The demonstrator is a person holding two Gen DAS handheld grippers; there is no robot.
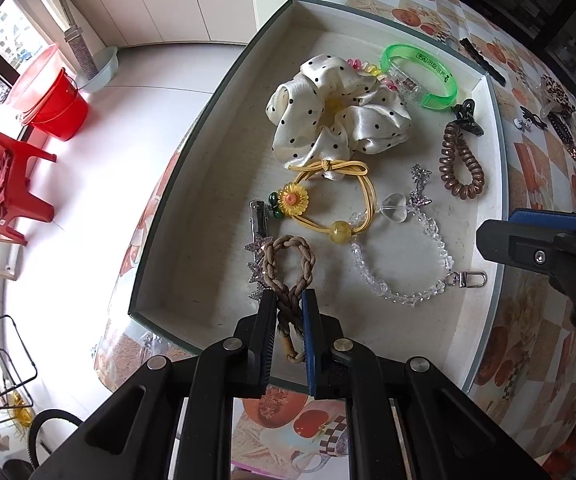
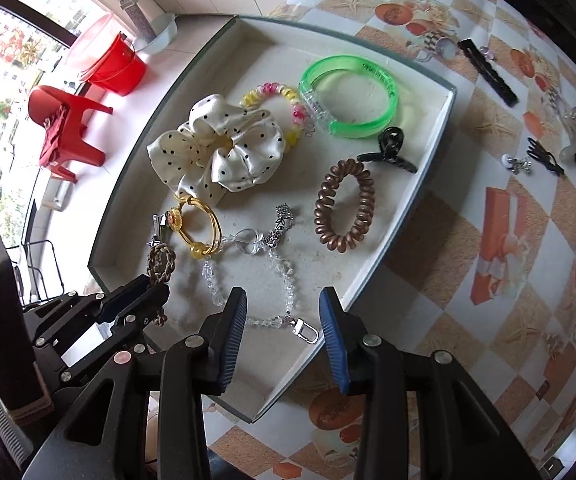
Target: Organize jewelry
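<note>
A shallow grey-rimmed tray (image 1: 168,216) holds the jewelry. My left gripper (image 1: 290,300) is shut on a braided brown rope bracelet (image 1: 288,256), whose loop hangs over the tray's near left part; the same grip shows in the right wrist view on the braided bracelet (image 2: 162,260). My right gripper (image 2: 284,308) is open above the tray's near edge. Between and below its fingers lies the silver clasp (image 2: 304,330) of a clear crystal bead chain (image 2: 288,276), untouched by the pads. In the tray also lie a polka-dot scrunchie (image 1: 340,120), a green bangle (image 1: 420,76) and a brown spiral tie (image 1: 462,164).
A yellow sunflower hair tie (image 1: 328,200), a black claw clip (image 2: 388,152) and a pink-yellow spiral tie (image 2: 284,108) also lie in the tray. On the checked tablecloth to the right lie a long black clip (image 2: 488,72) and several small clips and ties (image 2: 544,160). The floor drops away left of the table.
</note>
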